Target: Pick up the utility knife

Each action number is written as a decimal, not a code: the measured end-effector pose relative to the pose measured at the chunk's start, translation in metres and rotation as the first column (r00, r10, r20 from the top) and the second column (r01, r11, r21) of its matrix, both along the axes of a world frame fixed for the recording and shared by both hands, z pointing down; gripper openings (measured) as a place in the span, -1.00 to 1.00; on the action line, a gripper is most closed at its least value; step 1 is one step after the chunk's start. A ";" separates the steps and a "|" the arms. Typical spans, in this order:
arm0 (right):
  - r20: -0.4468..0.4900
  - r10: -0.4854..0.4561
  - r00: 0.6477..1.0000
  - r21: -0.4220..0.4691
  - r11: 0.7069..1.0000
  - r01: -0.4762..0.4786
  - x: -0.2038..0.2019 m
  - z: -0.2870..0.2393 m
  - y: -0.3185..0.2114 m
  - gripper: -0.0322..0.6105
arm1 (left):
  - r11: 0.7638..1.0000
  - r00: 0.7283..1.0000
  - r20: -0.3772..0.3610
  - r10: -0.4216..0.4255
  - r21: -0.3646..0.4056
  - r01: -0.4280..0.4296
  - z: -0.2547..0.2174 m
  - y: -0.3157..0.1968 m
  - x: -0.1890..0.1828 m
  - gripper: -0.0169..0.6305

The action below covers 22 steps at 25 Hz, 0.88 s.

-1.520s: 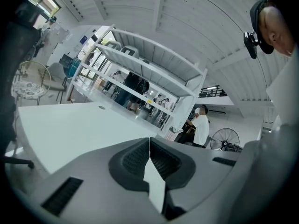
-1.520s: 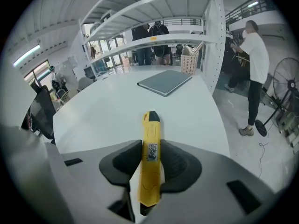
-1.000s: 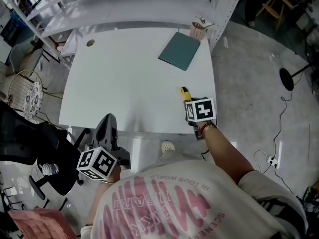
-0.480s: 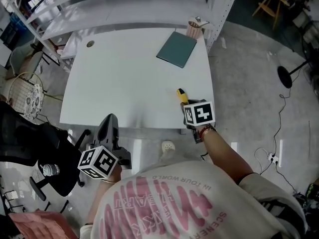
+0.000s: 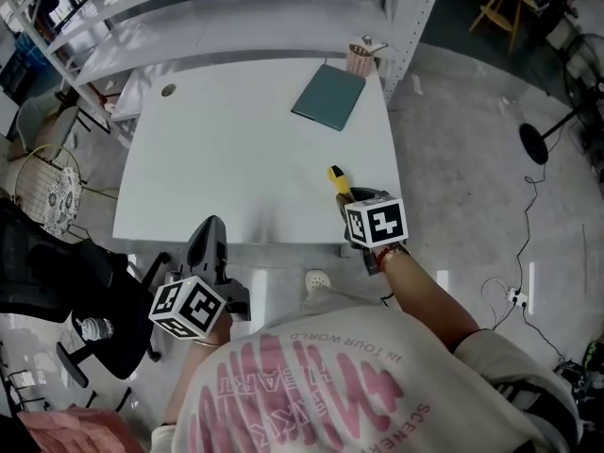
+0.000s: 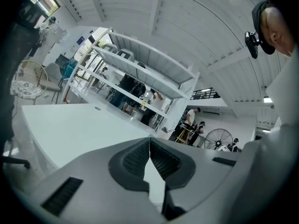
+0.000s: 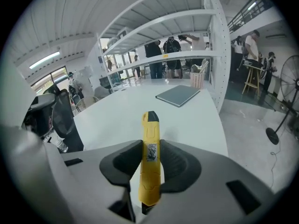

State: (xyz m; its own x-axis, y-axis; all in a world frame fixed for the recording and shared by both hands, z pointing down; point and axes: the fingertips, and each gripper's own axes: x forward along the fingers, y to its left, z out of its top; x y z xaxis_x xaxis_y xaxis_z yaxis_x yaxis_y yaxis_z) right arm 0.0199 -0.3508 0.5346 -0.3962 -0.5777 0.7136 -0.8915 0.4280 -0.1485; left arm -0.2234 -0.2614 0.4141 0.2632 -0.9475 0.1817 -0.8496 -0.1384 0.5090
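Raised a little, right tool clamps the yellow utility knife, plainest in its own view; left tool closed, empty.

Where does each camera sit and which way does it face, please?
Head view: on the person's head, facing down at the table; shirt, left gripper, right gripper show.
Left gripper view: on that gripper, facing across the table toward shelving; jaws together, empty.
Right gripper view: on that gripper, angled down over the table; jaws clamp the utility knife.
Head and right gripper views share utility knife, notebook.
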 end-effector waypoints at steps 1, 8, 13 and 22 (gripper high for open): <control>-0.001 -0.003 1.000 0.013 1.000 0.003 -0.001 -0.004 0.000 -0.48 | 1.000 1.000 0.000 0.004 0.001 -0.004 0.000 0.000 0.001 -0.88; 0.077 -0.017 0.997 0.099 0.995 0.010 -0.014 -0.035 -0.006 -0.48 | 1.000 1.000 0.000 0.022 0.002 -0.022 -0.001 -0.001 0.001 -0.88; 0.114 -0.005 0.994 0.156 0.988 -0.013 -0.016 -0.052 -0.011 -0.48 | 0.999 0.999 0.002 0.032 0.010 -0.032 -0.004 -0.004 0.000 -0.88; 0.182 0.014 0.983 0.216 0.975 -0.054 -0.014 -0.076 -0.017 -0.48 | 0.999 0.999 0.000 0.048 0.010 -0.048 -0.004 -0.010 0.003 -0.88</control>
State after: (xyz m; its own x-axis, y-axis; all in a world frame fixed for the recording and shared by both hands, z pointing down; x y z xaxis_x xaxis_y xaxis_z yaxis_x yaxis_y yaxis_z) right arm 0.0056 -0.3675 0.4590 -0.4829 -0.7274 0.4875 -0.8736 0.4380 -0.2118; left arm -0.2201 -0.2718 0.4097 0.3083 -0.9357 0.1716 -0.8415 -0.1841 0.5079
